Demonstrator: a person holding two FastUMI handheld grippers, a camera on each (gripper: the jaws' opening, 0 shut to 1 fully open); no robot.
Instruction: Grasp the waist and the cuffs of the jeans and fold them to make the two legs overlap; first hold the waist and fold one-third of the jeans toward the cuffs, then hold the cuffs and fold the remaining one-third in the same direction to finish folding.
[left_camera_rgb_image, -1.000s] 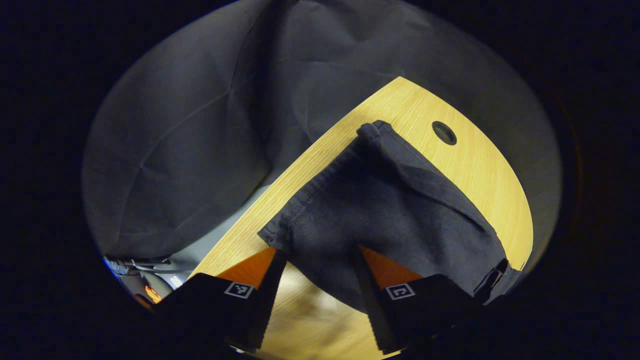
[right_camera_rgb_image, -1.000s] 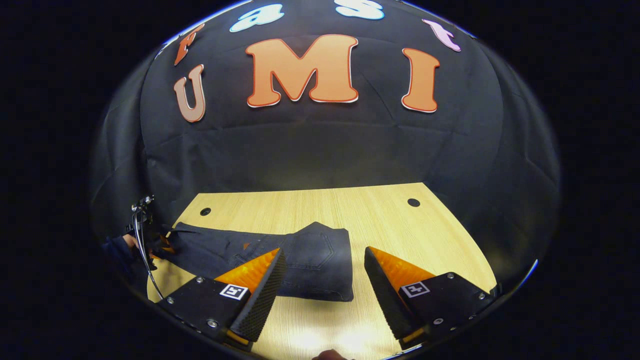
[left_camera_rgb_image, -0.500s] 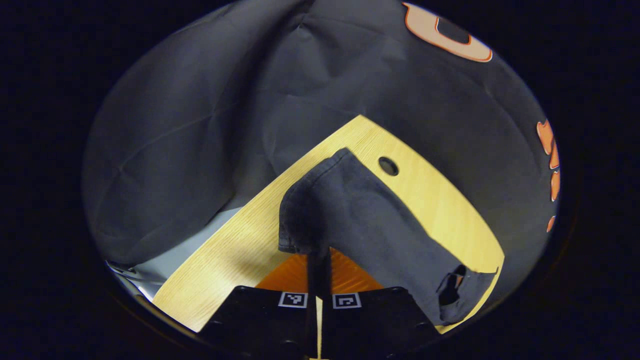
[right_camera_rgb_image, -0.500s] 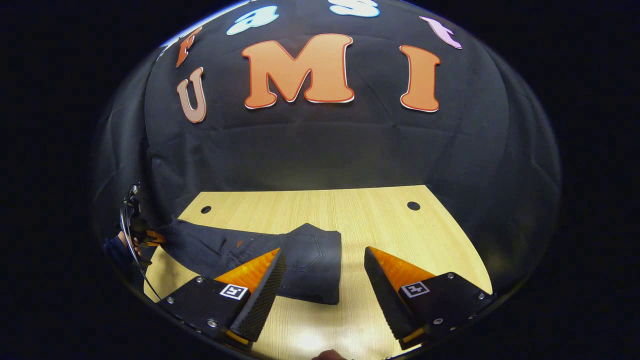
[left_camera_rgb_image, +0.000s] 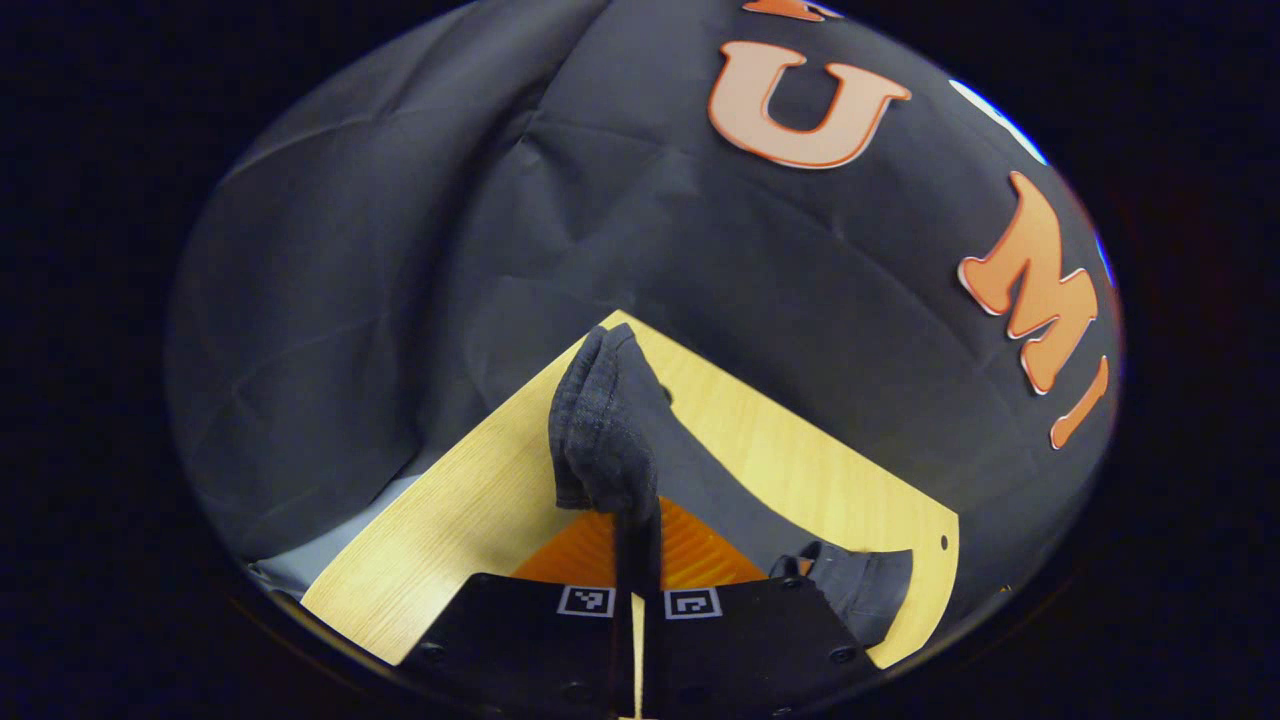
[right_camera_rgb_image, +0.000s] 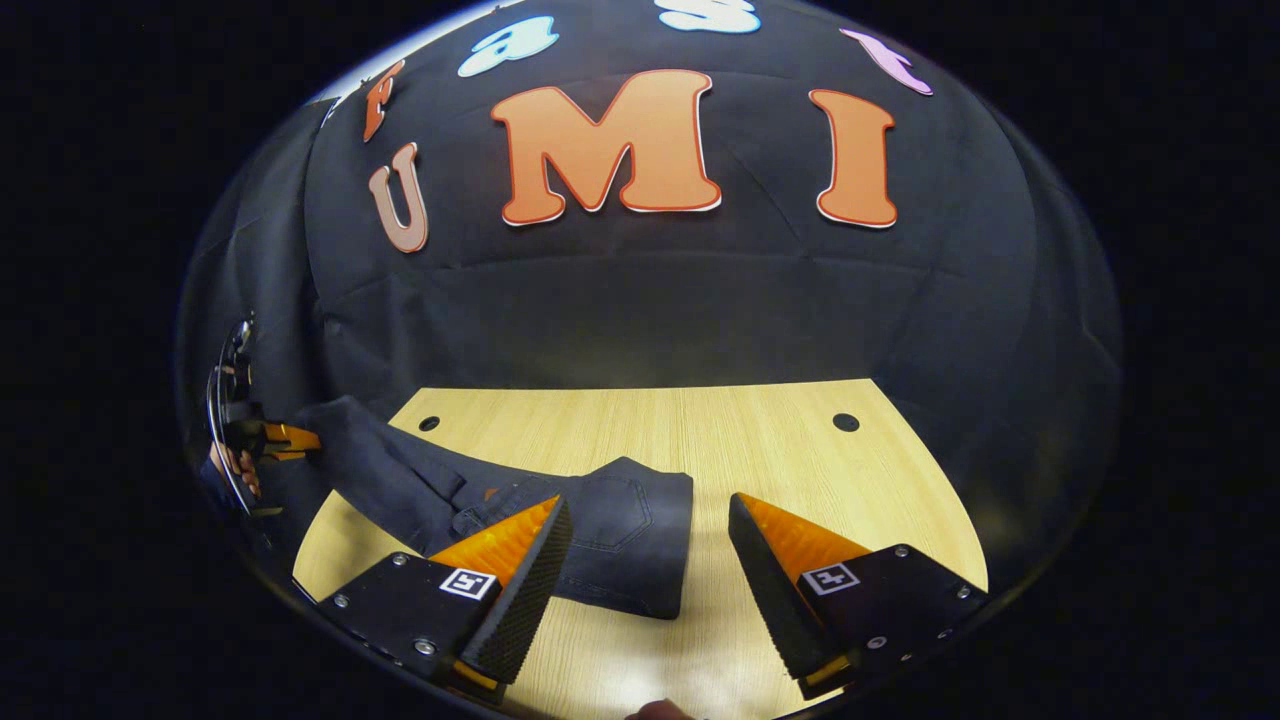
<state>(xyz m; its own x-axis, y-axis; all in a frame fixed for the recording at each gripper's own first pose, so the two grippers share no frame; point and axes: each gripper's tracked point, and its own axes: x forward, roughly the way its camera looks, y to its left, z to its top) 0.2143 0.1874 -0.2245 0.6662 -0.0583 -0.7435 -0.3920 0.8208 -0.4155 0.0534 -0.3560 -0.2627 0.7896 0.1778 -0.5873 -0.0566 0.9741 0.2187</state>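
Over the bench, left tongs pinch the jeans' cuffs; right tongs gape wide. Carry the cuffs level across the folded waist.

In the left gripper view, the bunched cuff end of the jeans covers the left gripper's fingertips, so where they meet is out of sight. In the right gripper view, the right gripper's near finger hides part of the folded waist, and the hand at the far left is too small to make out.
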